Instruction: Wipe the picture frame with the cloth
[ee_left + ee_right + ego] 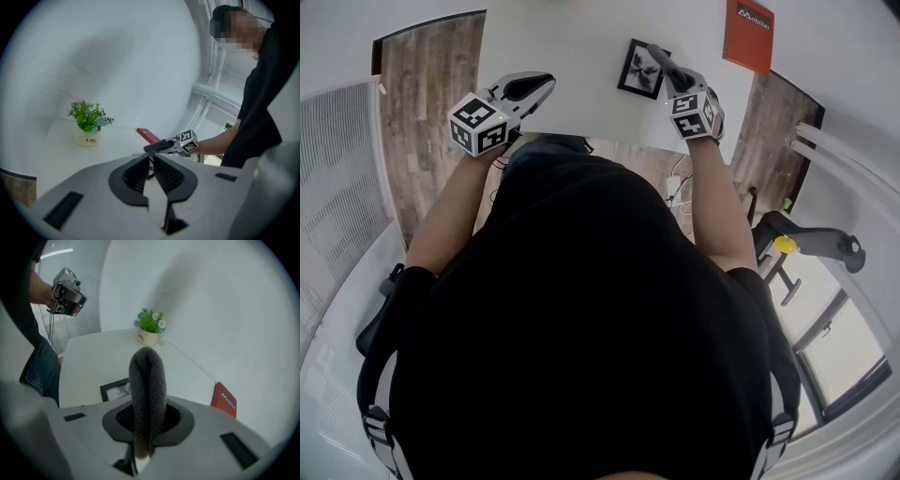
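A black picture frame [637,69] with a grey print lies flat on the white table [572,47]. My right gripper [671,77] is shut on a folded dark grey cloth [658,56], which overlaps the frame's right side in the head view. In the right gripper view the cloth [147,390] stands up between the jaws, with the frame [114,389] on the table just left of it. I cannot tell whether the cloth touches the frame. My left gripper [546,86] hangs over the table's near edge, shut, with nothing in it.
A red book [748,36] lies at the table's far right corner. A small potted plant [150,329] with blue and white flowers stands at the far end of the table. Wooden floor [427,112] shows on both sides of the table.
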The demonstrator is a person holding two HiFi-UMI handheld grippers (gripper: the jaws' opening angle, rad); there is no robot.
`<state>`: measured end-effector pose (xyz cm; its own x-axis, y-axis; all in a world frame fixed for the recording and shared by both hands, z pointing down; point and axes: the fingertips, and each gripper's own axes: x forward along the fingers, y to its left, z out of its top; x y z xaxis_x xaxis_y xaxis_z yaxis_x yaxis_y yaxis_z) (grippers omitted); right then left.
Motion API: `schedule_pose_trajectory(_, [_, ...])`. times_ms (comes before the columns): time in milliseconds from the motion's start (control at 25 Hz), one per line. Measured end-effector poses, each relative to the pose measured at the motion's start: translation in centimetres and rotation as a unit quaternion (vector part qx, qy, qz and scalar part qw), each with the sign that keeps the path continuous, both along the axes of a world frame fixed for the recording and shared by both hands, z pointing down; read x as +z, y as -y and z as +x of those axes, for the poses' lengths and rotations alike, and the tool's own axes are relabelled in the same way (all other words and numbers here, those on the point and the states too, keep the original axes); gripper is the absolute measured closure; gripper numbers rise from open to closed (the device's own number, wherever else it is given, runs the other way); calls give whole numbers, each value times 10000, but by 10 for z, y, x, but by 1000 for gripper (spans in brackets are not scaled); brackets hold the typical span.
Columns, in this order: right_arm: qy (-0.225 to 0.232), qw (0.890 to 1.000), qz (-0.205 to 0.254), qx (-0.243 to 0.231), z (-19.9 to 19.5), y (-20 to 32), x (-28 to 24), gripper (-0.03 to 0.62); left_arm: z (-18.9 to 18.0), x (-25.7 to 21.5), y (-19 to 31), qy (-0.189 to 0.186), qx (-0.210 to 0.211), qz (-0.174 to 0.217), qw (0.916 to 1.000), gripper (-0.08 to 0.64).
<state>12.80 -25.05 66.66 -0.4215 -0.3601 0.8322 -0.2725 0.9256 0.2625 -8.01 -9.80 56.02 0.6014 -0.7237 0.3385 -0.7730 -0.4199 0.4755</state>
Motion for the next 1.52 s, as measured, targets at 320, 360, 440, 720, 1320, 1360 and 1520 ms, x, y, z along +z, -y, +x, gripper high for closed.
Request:
schedule_pose_trajectory(320, [-138, 9996, 236, 47, -3, 24, -1, 549, -2, 1, -2, -14, -33, -42, 10000, 526])
schedule_pose_trajectory(360, [-162, 9995, 258, 52, -3, 26, 0, 549, -3, 1, -3, -13, -38, -45, 10000, 526])
schedule_pose_trajectory(440, [-250, 9991, 334, 5, -3, 26, 2, 549, -4, 1, -6, -10, -45, -54, 10000, 526])
schedule_pose_trajectory(720, [-613, 9966, 499, -235, -2, 39, 22, 549, -4, 7, 5, -30, -28, -149, 9999, 526])
schedule_pose_trajectory(1320, [-956, 9943, 193, -441, 4, 10, 55, 549, -5, 10, 1, -32, 4, -197, 9998, 526])
schedule_pose_trajectory(1360, [-967, 9942, 173, -439, 6, 10, 57, 549, -3, 10, 1, -35, 13, -202, 9998, 526])
schedule_pose_trajectory(1520, [-1008, 9937, 109, -472, 10, 5, 61, 549, 0, 10, 3, -46, 35, -196, 9998, 526])
